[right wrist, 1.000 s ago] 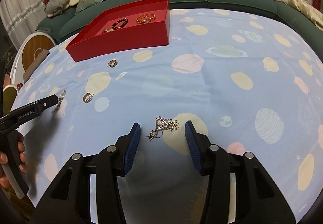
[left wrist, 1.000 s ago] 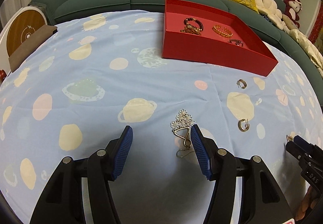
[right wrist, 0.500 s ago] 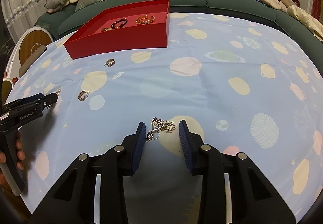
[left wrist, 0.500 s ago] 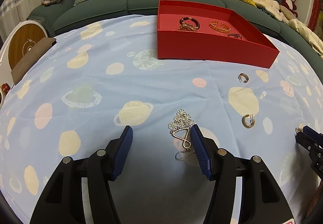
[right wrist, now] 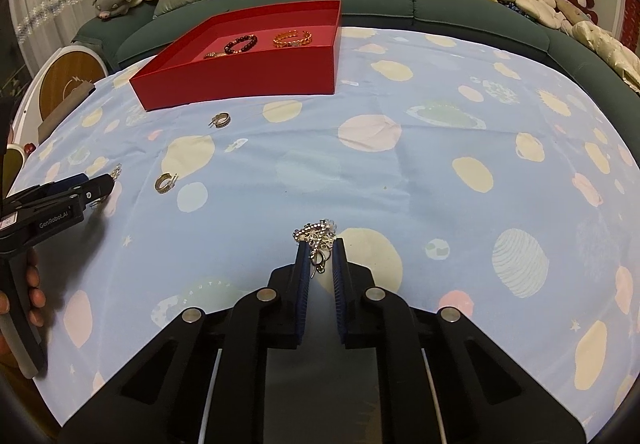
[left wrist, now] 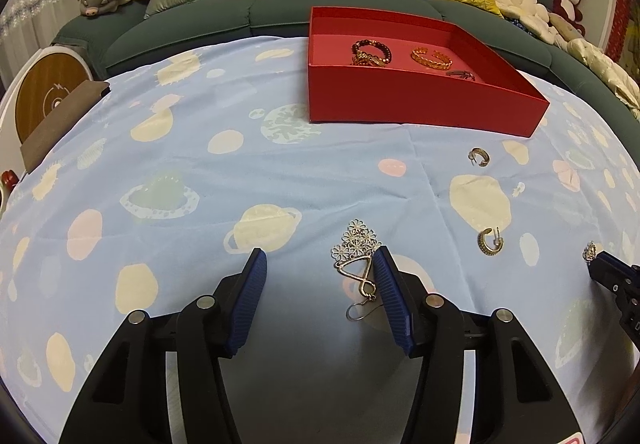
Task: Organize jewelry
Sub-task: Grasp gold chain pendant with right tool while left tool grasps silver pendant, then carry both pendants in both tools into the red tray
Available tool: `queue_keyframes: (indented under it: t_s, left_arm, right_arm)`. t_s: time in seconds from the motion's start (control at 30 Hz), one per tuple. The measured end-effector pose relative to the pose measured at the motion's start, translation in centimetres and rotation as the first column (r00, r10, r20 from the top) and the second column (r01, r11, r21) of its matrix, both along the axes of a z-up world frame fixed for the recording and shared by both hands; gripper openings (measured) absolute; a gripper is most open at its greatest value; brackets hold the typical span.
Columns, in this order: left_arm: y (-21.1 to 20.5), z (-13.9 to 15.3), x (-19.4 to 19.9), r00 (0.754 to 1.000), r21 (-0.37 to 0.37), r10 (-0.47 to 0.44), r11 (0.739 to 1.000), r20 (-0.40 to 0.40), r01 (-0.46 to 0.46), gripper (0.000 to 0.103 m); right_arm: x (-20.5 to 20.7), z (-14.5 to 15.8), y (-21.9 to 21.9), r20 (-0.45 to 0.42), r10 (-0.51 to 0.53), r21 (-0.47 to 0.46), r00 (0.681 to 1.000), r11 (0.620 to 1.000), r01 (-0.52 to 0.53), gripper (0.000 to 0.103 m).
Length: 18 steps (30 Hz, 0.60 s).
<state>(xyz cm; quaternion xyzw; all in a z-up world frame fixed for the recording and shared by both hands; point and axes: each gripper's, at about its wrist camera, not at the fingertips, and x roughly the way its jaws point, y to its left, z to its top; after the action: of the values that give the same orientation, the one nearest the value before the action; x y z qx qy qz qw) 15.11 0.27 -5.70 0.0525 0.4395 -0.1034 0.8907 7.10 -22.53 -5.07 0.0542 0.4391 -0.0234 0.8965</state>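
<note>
A red tray (left wrist: 416, 103) at the table's far side holds bracelets (left wrist: 372, 51); it also shows in the right wrist view (right wrist: 240, 83). My left gripper (left wrist: 320, 264) is open on the cloth, with a silver flower earring (left wrist: 356, 248) lying just inside its right finger. My right gripper (right wrist: 320, 248) is shut on a second silver flower earring (right wrist: 318, 236), which sticks out past the fingertips. Two gold hoop earrings (left wrist: 490, 242) (left wrist: 479, 156) lie loose on the cloth to the right of the left gripper.
The table wears a blue planet-print cloth (left wrist: 200, 163). A green sofa (left wrist: 280, 3) with cushions and plush toys curves behind it. A brown pad (left wrist: 60, 119) sits at the left edge. The left gripper shows at the left of the right wrist view (right wrist: 100, 183).
My right gripper has closed from open onto the flower earring. My left gripper has stayed open beside its earring, with the view shifting slightly.
</note>
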Motion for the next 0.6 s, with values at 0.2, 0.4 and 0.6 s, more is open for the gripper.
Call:
queue_keyframes:
  t_s: [0.2,0.4,0.6]
  left_arm:
    - [-1.1,0.1,0.1,0.999,0.013,-0.034,0.999,0.013,0.034,0.038]
    - [-1.5,0.3,-0.1,0.998,0.0,-0.061,0.998,0.0,0.061,0.016]
    - [-1.0,1.5,-0.9,0.998,-0.043,-0.07,0.997,0.007,0.07,0.016]
  right_arm:
    - [0.0,0.1,0.3,-0.002,0.009,0.005,1.0,1.0,-0.009,0.006]
    - [-0.1,0.3,0.5,-0.003,0.014,0.032,1.0,0.999,-0.014,0.006]
    - [-0.3,1.4,0.9,0.022,0.024,0.043,0.999,0.999,-0.025,0.006]
